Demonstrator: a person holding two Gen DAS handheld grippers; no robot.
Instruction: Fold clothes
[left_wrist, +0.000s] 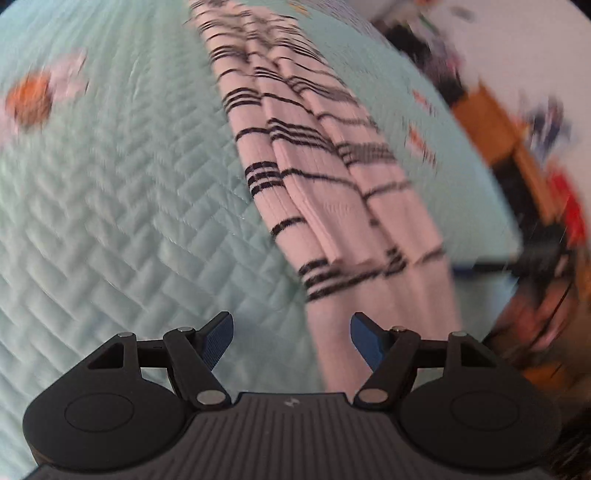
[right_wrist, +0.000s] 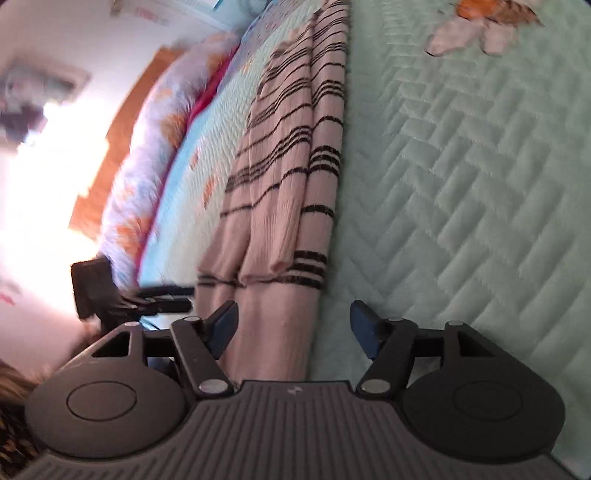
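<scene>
A pink garment with thin black stripes (left_wrist: 332, 177) lies in a long narrow folded strip on a mint-green quilted bedspread (left_wrist: 129, 184). My left gripper (left_wrist: 291, 336) is open and empty, just above the near end of the strip, a little to its left. In the right wrist view the same garment (right_wrist: 280, 192) runs away from me across the bedspread (right_wrist: 461, 184). My right gripper (right_wrist: 293, 325) is open and empty, with the near end of the garment between and below its jaws, not touching.
An orange and white flower print (left_wrist: 33, 99) marks the bedspread, and it also shows in the right wrist view (right_wrist: 484, 22). A floral pillow (right_wrist: 155, 147) lies along a wooden headboard (right_wrist: 122, 129). A dark device (right_wrist: 96, 288) sits at the bed's edge. Blurred room clutter (left_wrist: 535, 147) lies beyond the bed.
</scene>
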